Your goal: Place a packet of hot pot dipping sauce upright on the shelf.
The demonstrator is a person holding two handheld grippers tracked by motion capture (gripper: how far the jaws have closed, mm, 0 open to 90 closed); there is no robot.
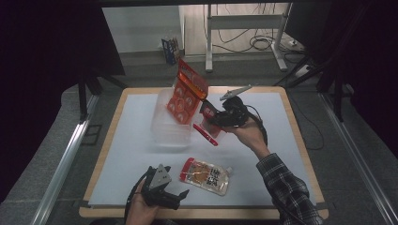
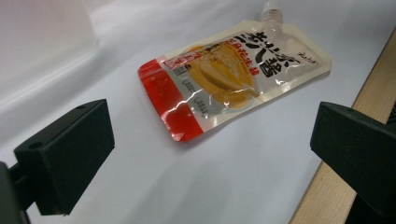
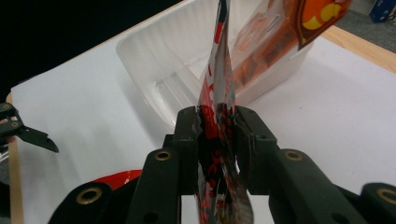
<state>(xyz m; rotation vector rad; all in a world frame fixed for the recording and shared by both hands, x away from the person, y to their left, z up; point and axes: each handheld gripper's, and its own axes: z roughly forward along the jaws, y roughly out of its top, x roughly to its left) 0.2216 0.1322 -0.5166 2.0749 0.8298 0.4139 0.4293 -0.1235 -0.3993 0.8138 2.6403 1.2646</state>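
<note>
My right gripper [image 1: 206, 114] [image 3: 217, 122] is shut on the lower edge of an orange snack bag [image 1: 188, 91] [image 3: 219, 74], holding it upright over a clear plastic tub [image 1: 166, 125] [image 3: 159, 70]. The bag's top leans above the tub's opening. A spouted sauce pouch [image 1: 205, 175] [image 2: 233, 74] with a red end lies flat on the white mat near the front edge. My left gripper [image 1: 180, 197] [image 2: 210, 158] rests low beside it, open, with the pouch ahead of its jaws and apart from them.
The white mat [image 1: 131, 154] covers a wooden table [image 1: 101, 161]; its wood edge runs close to the left gripper's right jaw. Beyond the table stand a metal frame [image 1: 244, 33] and cables on the floor.
</note>
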